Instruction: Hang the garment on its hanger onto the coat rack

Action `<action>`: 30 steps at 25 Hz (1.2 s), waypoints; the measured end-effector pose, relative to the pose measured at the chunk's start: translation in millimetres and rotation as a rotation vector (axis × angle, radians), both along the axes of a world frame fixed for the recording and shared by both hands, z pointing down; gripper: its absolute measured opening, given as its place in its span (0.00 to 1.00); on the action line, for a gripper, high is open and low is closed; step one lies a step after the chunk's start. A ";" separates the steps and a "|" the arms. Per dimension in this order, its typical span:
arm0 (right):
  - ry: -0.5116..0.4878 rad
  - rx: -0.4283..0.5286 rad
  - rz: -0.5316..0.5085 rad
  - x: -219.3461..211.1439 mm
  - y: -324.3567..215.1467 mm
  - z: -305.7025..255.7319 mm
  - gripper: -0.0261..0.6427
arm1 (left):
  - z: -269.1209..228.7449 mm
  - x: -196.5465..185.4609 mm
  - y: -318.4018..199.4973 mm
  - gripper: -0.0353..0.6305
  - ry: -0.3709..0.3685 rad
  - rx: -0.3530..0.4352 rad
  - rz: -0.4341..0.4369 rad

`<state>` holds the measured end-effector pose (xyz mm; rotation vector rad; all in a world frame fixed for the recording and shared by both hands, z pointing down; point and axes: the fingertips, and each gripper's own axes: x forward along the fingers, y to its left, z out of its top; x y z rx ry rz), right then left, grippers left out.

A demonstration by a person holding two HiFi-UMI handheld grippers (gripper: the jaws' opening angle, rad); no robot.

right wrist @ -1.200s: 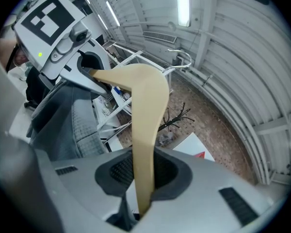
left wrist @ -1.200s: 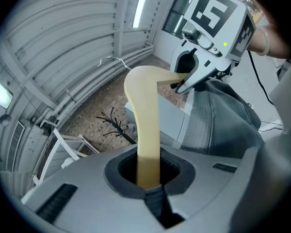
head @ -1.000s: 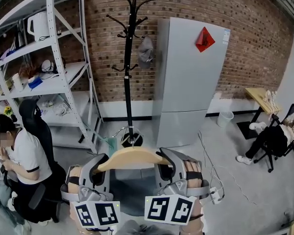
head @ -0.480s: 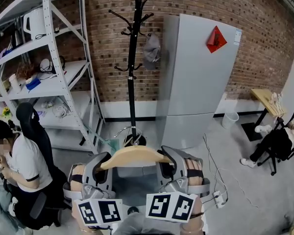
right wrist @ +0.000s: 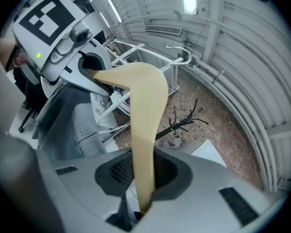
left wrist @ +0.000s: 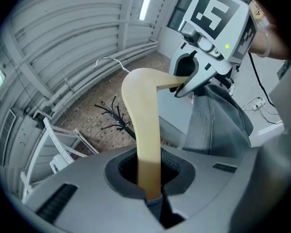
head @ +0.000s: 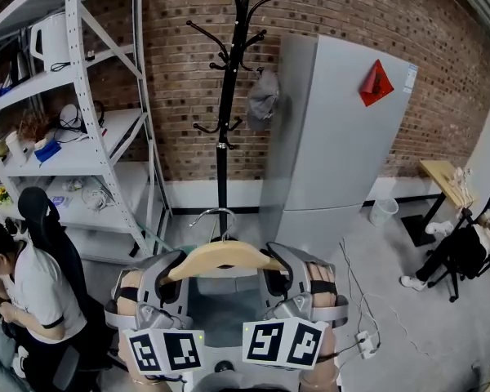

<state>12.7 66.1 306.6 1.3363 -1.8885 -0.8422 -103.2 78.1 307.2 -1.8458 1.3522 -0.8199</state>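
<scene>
A pale wooden hanger [head: 220, 257] with a metal hook [head: 213, 213] is held level in front of me, one end in each gripper. My left gripper [head: 172, 274] is shut on its left arm [left wrist: 146, 139]. The hanger's right arm [right wrist: 144, 130] sits in my right gripper [head: 272, 272], which is shut on it. A grey garment [head: 219, 313] hangs from the hanger between the grippers and shows as grey cloth [left wrist: 217, 125] in the left gripper view. The black coat rack [head: 227, 96] stands ahead against the brick wall, a grey cap [head: 264, 98] on one of its hooks.
A grey fridge [head: 336, 145] stands just right of the rack. White metal shelving [head: 90, 104] with clutter fills the left. A person [head: 28, 280] sits at lower left, another [head: 461, 247] at far right beside a small table [head: 443, 178]. A cable and power strip [head: 363, 343] lie on the floor.
The view has risen and moved closer: the rack and fridge look larger and sit further right. The hanger stays gripped at both ends, its hook now showing in front of the rack's pole.
</scene>
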 end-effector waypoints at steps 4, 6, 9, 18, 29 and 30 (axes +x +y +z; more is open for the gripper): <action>-0.011 0.010 0.013 -10.9 -24.8 -3.4 0.14 | -3.4 -11.1 -25.6 0.08 0.010 0.015 0.024; -0.018 0.014 0.025 -14.6 -36.6 -3.6 0.15 | -3.3 -15.1 -38.4 0.08 0.008 0.022 0.037; -0.029 0.017 0.040 -20.8 -51.8 -2.1 0.15 | -1.6 -21.6 -55.1 0.08 0.007 0.026 0.054; -0.056 -0.017 0.068 -27.4 -97.9 8.4 0.15 | 7.3 -28.9 -103.5 0.08 0.000 0.001 0.073; -0.071 -0.033 0.073 -19.2 -187.9 15.7 0.15 | 12.3 -20.6 -194.2 0.08 -0.021 -0.005 0.073; -0.070 -0.037 0.072 -18.3 -197.3 15.6 0.15 | 12.3 -19.6 -203.7 0.08 -0.020 -0.010 0.074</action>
